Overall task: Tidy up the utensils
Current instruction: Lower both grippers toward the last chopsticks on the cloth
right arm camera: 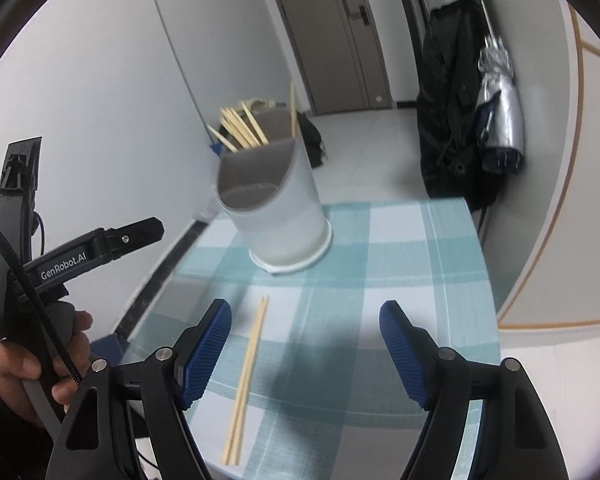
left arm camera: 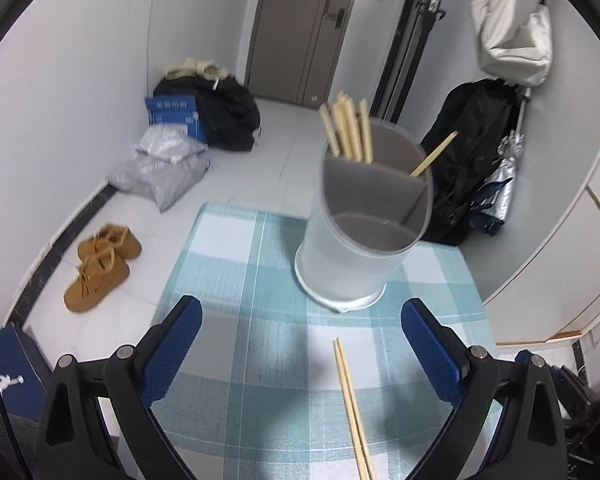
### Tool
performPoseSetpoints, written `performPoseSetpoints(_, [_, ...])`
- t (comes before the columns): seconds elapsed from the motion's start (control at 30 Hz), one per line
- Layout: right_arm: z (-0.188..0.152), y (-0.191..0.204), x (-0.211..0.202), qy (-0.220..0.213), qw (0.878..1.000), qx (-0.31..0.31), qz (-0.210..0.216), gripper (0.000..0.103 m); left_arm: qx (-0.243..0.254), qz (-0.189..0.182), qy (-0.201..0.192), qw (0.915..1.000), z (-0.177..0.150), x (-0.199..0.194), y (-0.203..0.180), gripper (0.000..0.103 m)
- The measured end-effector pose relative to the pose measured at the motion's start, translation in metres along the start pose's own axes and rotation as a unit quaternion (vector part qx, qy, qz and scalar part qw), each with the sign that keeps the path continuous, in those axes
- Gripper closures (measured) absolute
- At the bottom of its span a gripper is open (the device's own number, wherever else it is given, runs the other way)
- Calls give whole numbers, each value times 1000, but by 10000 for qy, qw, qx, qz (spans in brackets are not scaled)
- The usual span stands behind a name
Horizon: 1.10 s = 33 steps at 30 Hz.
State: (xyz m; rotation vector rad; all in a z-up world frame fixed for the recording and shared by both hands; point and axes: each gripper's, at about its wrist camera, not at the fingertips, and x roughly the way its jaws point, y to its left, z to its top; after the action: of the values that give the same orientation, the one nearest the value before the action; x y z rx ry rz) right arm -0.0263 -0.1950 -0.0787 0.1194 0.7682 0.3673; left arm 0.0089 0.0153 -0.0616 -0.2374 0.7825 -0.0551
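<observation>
Both my grippers, left (left arm camera: pixel 302 344) and right (right arm camera: pixel 306 344), hang spread and empty; chopsticks (right arm camera: pixel 246 376) lie between them, best pinched mid-length.

Right gripper (right arm camera: pixel 305 342) open over checked teal tablecloth (right arm camera: pixel 400 264); two pale wooden chopsticks (right arm camera: pixel 246 380) near frosted white cylindrical holder (right arm camera: pixel 284 216)

I am holding my left hand-held gripper (left arm camera: pixel 302 344) with its blue pads spread wide and empty; my right hand-held gripper (right arm camera: pixel 306 346) is gaping likewise, and my left hand (right arm camera: pixel 32 364) is gripping its handle at lower left.
</observation>
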Motion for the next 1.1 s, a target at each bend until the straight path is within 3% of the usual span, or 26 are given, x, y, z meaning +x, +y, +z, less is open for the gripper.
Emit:
performPoseSetpoints(0.17, [-6,0,31,543,9984,-17,-147,27,-410,-25,373,9985,5,16,20,5])
performPoseSetpoints(0.4, [-4,11,69,1144,9929,-271,-181,31,-777,108,427,9960,14,21,49,5])
performPoseSetpoints(0.73, [-3,43,137,1955,9776,-756,-161,65,-1162,162,532,9917,15,23,78,5])
performPoseSetpoints(0.9, [-6,55,147,2055,9750,-849,-32,69,-1329,-21,605,9893,17,24,85,5])
performPoseSetpoints(1.0, [-9,59,152,2163,9709,-1007,-212,77,-1352,-74,605,9889,19,23,85,5])
performPoseSetpoints(1.1, [-8,59,152,2186,9694,-1081,-296,78,-1367,-126,610,9887,19,22,85,5])
